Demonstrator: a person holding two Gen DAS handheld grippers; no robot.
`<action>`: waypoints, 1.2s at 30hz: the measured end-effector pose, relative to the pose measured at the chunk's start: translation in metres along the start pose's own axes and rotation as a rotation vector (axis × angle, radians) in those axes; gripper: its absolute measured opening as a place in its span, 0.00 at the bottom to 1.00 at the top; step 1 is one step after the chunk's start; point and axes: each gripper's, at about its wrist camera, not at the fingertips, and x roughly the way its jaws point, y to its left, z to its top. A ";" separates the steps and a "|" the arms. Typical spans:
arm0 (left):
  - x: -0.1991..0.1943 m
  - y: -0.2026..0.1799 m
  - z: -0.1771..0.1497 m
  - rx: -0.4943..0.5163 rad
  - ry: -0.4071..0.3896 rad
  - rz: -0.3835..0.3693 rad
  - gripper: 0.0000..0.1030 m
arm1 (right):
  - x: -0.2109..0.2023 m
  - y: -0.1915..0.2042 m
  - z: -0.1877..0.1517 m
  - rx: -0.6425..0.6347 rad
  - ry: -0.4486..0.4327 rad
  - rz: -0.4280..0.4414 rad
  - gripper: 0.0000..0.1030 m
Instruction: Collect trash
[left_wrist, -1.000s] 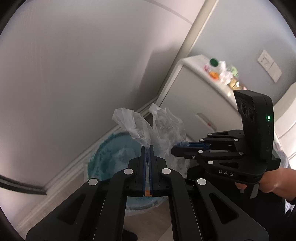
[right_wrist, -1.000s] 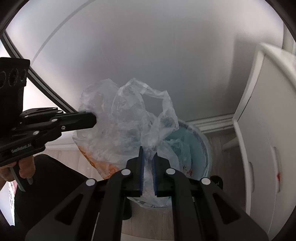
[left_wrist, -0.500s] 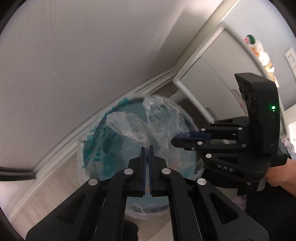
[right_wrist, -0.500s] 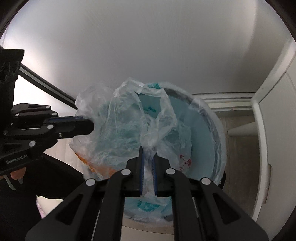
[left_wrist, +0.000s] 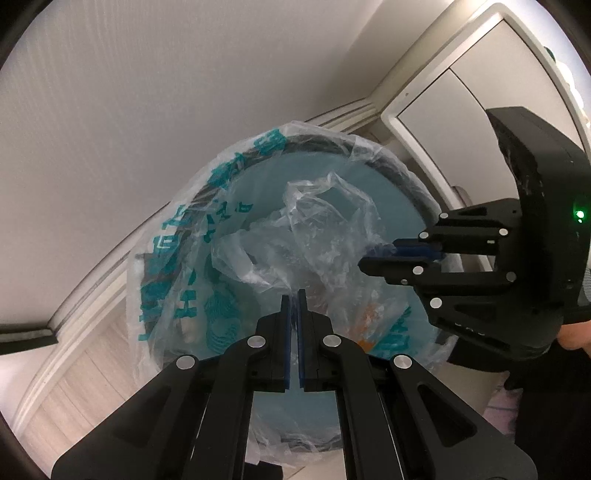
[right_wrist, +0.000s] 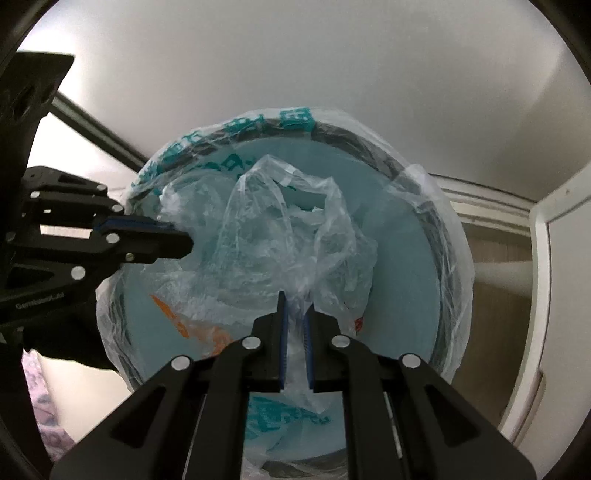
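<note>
Left wrist view: left gripper (left_wrist: 293, 295) fingers are clamped on one edge of the crumpled clear plastic trash bag (left_wrist: 325, 236). Right gripper (right_wrist: 295, 299) fingers are clamped on the opposite edge. The bag hangs between them, directly over the round bin with teal-printed liner (right_wrist: 439, 206); release requires both hands equally.

A right gripper (right_wrist: 294, 295) at the bottom centre of the frame pinches a clear plastic bag (right_wrist: 295, 236) between its blue pads. The crumpled bag hangs over a round bin (right_wrist: 436, 266) lined with a teal-printed liner (right_wrist: 258, 125). From the left edge, the left gripper (right_wrist: 184, 240) clamps the bag's other side. A white cabinet (right_wrist: 554, 258) stands at right
</note>
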 end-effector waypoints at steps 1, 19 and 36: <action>-0.002 0.003 0.000 0.000 -0.001 0.002 0.02 | -0.003 0.004 0.001 -0.011 -0.003 -0.008 0.09; -0.083 0.006 -0.005 0.012 -0.203 0.081 0.94 | -0.088 0.030 -0.014 -0.124 -0.162 -0.169 0.93; -0.193 -0.080 0.016 0.198 -0.419 0.033 0.94 | -0.245 -0.002 -0.046 0.073 -0.490 -0.189 0.93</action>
